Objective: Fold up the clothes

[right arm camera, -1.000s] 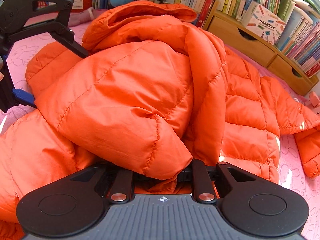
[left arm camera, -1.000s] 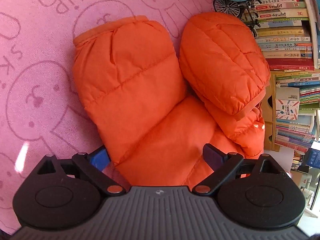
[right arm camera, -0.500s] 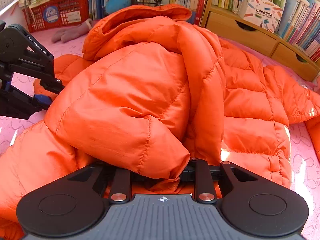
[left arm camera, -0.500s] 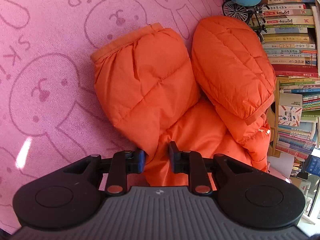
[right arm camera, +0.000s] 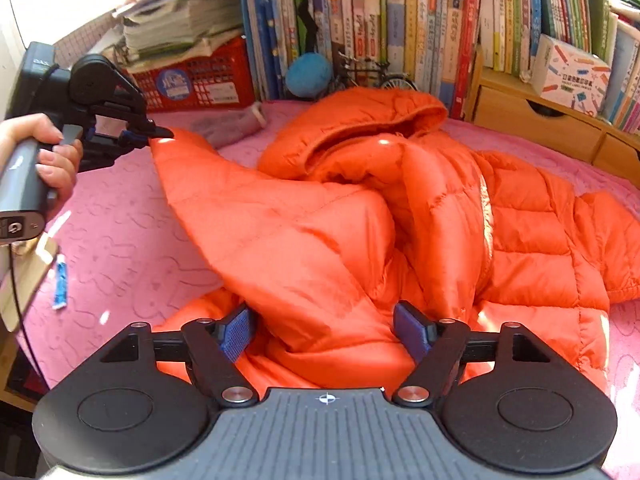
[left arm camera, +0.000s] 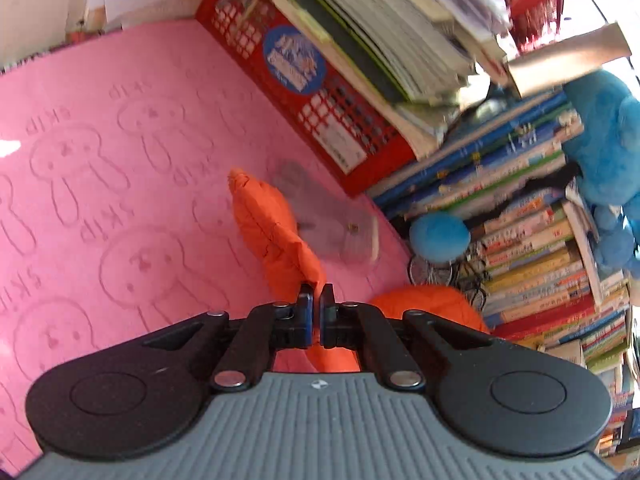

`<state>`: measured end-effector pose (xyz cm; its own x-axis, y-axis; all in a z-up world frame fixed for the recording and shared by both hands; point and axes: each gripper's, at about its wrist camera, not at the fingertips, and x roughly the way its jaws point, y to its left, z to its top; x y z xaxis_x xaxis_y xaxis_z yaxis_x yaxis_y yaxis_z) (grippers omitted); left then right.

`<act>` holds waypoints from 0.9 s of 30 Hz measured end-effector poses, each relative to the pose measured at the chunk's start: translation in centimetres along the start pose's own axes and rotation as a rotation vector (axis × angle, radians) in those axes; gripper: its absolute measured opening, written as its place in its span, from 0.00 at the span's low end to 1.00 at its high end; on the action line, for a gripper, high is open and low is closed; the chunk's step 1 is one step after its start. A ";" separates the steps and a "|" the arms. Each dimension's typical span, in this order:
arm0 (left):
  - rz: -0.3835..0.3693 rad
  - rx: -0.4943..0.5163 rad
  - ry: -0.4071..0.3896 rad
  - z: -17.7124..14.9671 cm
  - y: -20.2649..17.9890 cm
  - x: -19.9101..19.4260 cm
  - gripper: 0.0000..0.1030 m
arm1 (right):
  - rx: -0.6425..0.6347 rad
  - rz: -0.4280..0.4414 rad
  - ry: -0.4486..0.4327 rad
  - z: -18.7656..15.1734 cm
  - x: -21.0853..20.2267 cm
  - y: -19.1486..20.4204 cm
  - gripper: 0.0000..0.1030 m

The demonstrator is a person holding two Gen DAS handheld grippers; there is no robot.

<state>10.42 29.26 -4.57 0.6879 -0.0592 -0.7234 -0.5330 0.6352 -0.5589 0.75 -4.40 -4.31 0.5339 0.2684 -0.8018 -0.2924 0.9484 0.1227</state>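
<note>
Both grippers have changed since a second ago: the left gripper (left arm camera: 316, 300), then spread wide over the orange down jacket (right arm camera: 360, 216), is now pinched tight on the jacket's sleeve (left arm camera: 276, 240) and has lifted it off the pink bunny-embossed mat (left arm camera: 100, 200), while the right gripper (right arm camera: 326, 326), then clamped on a fold, now stands wide open with puffy fabric bulging between its blue-padded fingers (right arm camera: 236, 330). From the right wrist view, the left gripper (right arm camera: 160, 133) grips the sleeve's tip, drawing the glossy quilted nylon into a taut ridge. The jacket's body and rounded hood (right arm camera: 368, 120) lie crumpled on the mat before the bookshelf (right arm camera: 400, 28). A red plastic basket (right arm camera: 196, 80) holds stacked papers.
</note>
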 end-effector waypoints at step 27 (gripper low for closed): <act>0.248 0.412 -0.121 7.2 0.6 -4.6 0.49 | -0.026 -0.172 -0.133 14.0 7.8 -9.3 0.90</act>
<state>10.54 35.42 1.32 0.6301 0.2067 -0.7485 -0.4657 0.8719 -0.1513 18.79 -8.80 -3.51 0.6767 0.1249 -0.7256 -0.2074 0.9779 -0.0252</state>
